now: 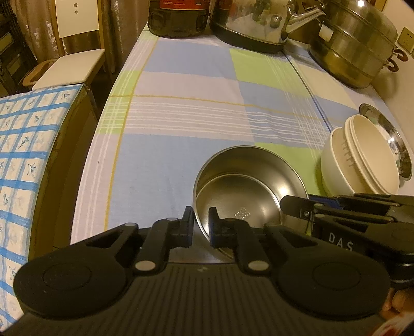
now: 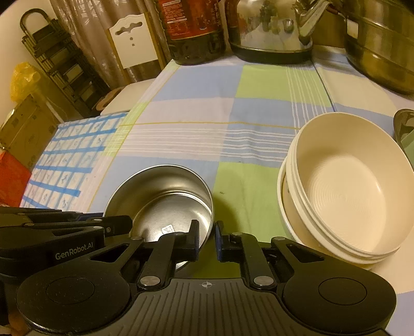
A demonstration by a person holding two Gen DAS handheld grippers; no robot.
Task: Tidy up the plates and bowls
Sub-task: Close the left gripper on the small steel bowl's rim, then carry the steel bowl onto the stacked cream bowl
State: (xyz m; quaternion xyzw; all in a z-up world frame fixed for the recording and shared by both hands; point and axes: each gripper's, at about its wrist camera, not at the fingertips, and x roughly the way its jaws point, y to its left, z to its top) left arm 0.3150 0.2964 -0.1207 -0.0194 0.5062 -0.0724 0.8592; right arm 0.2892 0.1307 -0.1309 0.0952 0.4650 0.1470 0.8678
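Checked cloth in blue, green and white covers our bench (image 1: 181, 85), and warm yellow light falls on it. At the far end stand a dark bottle (image 1: 178, 18), a shiny kettle (image 1: 256, 25) and a big steel pot (image 1: 357, 49). Close to us sits the steel bowl (image 1: 248, 186), upright on the cloth. We hold a gripper in each hand, and both have closed on the bowl's rim. Our left gripper (image 1: 200, 224) pinches the near left rim, with one finger outside the wall and one inside. Our right gripper (image 2: 207, 236) pinches the near right rim the same way, one finger in the bowl and one out. Both are squeezed narrow, with only the thin steel wall between the fingers. To the right of the steel bowl, near but not touching, is a stack of cream bowls (image 2: 344, 186), one set inside another. Behind them we see part of a steel plate (image 1: 393, 139). Off the left edge lies a blue and white checked cloth (image 1: 26, 155), and farther back stands a white chair (image 1: 75, 46).
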